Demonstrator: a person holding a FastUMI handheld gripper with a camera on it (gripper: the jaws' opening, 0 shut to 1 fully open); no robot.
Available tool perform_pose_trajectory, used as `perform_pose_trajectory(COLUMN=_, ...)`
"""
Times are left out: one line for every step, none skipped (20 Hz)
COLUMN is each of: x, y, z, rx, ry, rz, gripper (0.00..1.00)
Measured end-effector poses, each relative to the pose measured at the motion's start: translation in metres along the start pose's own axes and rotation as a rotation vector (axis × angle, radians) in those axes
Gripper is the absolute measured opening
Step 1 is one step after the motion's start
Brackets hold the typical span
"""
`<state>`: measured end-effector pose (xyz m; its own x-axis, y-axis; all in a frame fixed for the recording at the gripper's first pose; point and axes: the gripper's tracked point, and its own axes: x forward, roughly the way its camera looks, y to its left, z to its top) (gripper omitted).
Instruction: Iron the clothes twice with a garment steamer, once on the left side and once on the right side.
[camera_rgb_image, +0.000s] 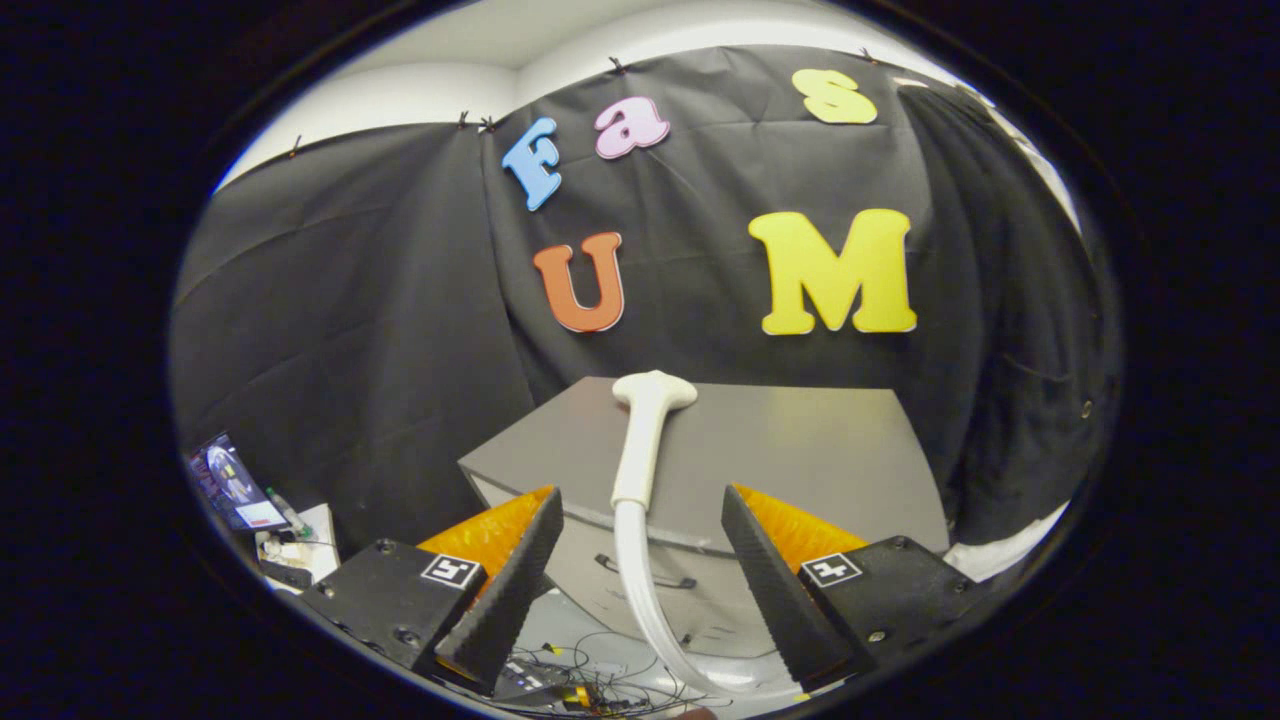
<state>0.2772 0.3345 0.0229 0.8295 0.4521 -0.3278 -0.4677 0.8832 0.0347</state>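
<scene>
Standing upright, steamer rises between spread claw.

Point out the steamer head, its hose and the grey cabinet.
steamer head (655, 390): gripper view, on the flat top of the nozzle.
hose (632, 570): gripper view, on the tube between the open claw fingers.
grey cabinet (800, 450): gripper view, on its bare top.
</scene>
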Motion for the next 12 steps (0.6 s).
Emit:
perform_pose_trajectory(x=0.018, y=0.002, z=0.007, rx=-0.008, ry=0.014, rz=0.005, gripper=1.0)
perform_pose_trajectory(x=0.032, y=0.001, z=0.009, rx=-0.013, ry=0.03, rz=0.0, gripper=1.0)
perform_pose_trajectory(x=0.047, y=0.002, z=0.013, rx=-0.018, ry=0.053, rz=-0.007, gripper=1.0)
perform_pose_trajectory(x=0.063, y=0.001, z=0.013, rx=-0.02, ry=0.079, rz=-0.015, gripper=1.0)
perform_pose_trajectory(x=0.078, y=0.002, z=0.016, rx=-0.018, ry=0.101, rz=-0.014, gripper=1.0)
perform_pose_trajectory(x=0.093, y=0.004, z=0.016, rx=-0.016, ry=0.12, rz=-0.017, gripper=1.0)
perform_pose_trajectory(x=0.105, y=0.005, z=0.017, rx=-0.019, ry=0.137, rz=-0.02, gripper=1.0)
perform_pose_trajectory(x=0.117, y=0.003, z=0.015, rx=-0.024, ry=0.158, rz=-0.031, gripper=1.0)
perform_pose_trajectory(x=0.129, y=0.002, z=0.014, rx=-0.031, ry=0.176, rz=-0.042, gripper=0.98)
perform_pose_trajectory(x=0.139, y=0.0, z=0.012, rx=-0.033, ry=0.192, rz=-0.058, gripper=0.96)
perform_pose_trajectory(x=0.148, y=-0.006, z=0.011, rx=-0.033, ry=0.216, rz=-0.08, gripper=0.96)
perform_pose_trajectory(x=0.156, y=-0.01, z=0.008, rx=-0.026, ry=0.238, rz=-0.101, gripper=0.93)
